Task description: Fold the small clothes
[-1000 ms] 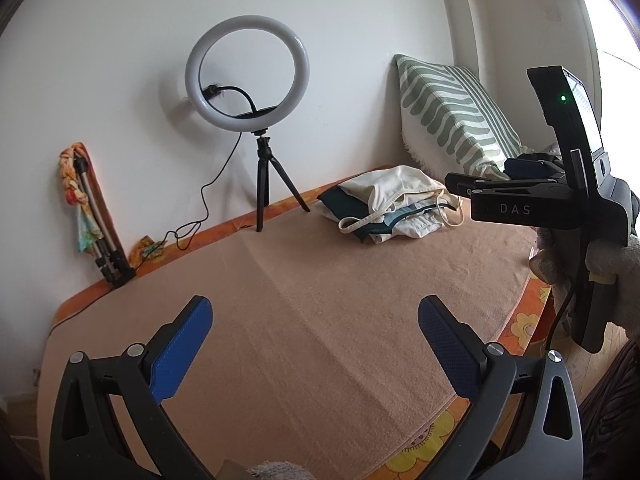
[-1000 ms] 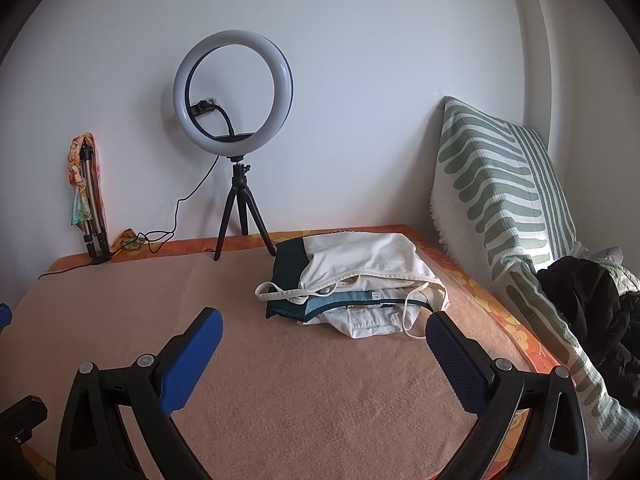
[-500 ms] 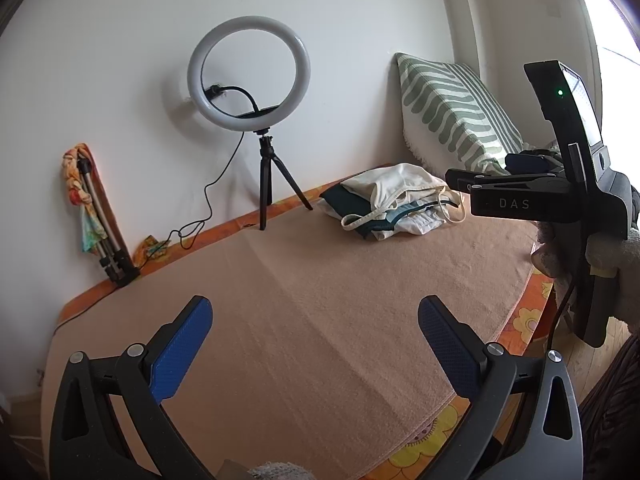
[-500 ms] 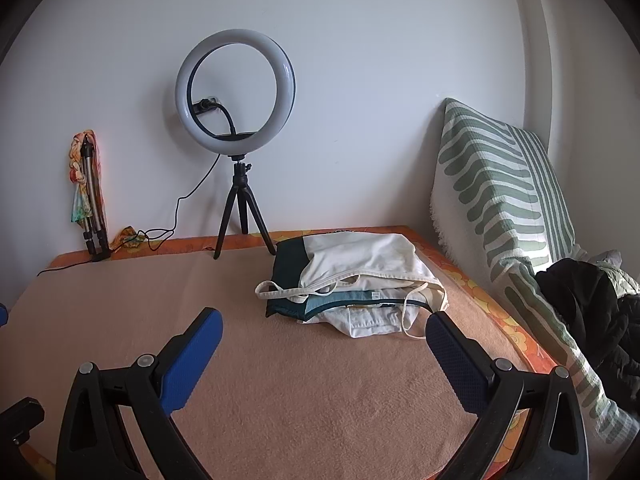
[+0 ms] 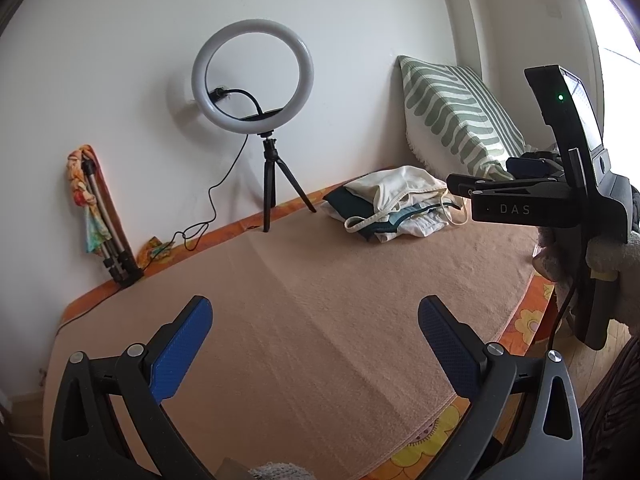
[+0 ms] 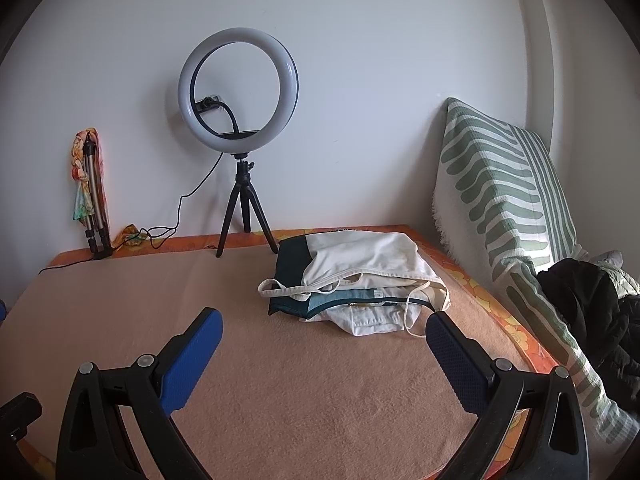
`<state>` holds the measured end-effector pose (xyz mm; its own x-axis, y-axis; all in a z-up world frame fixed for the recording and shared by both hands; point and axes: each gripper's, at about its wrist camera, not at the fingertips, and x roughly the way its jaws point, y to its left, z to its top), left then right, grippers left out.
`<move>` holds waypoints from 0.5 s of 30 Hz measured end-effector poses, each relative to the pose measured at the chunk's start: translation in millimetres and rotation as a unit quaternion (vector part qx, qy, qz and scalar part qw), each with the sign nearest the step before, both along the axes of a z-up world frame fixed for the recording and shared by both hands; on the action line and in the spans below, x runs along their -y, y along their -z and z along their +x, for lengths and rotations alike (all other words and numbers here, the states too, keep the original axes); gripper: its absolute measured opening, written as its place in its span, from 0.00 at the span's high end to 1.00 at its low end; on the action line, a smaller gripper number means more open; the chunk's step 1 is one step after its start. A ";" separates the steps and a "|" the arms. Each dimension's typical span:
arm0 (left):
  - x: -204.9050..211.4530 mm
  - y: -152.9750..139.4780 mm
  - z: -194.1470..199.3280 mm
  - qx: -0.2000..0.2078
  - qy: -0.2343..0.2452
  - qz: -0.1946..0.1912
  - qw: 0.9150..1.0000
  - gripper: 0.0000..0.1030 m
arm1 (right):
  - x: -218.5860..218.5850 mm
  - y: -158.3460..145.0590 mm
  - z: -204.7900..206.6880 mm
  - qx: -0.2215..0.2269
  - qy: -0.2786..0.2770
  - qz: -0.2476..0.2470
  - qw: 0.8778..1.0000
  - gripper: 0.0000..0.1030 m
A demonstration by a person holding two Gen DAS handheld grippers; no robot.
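From left to right: left gripper w/ jaws wide apart, empty, over near edge of blanket; right gripper also spread, empty, clearly nearer to clothes pile at far right corner, straight ahead, long axis approx. left-right.

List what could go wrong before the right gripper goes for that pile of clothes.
1. Loose straps hang off the pile of clothes; the open right gripper may pinch only a strap and drag the whole pile.
2. The layers overlap, so one grab may lift several garments.
3. The ring light stands just behind the pile; a far reach may tip it.
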<state>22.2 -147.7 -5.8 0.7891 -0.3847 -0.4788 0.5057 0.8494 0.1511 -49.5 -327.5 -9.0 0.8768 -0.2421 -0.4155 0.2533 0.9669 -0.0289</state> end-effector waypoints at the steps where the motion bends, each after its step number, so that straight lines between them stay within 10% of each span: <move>1: -0.5 0.1 -0.3 0.001 0.000 0.000 1.000 0.01 | -0.5 0.4 0.3 0.000 -0.001 0.000 1.000 0.00; 15: -4.3 -2.5 -3.1 0.014 0.004 -0.007 1.000 0.01 | -2.1 1.5 1.1 0.000 -0.002 -0.001 1.000 0.00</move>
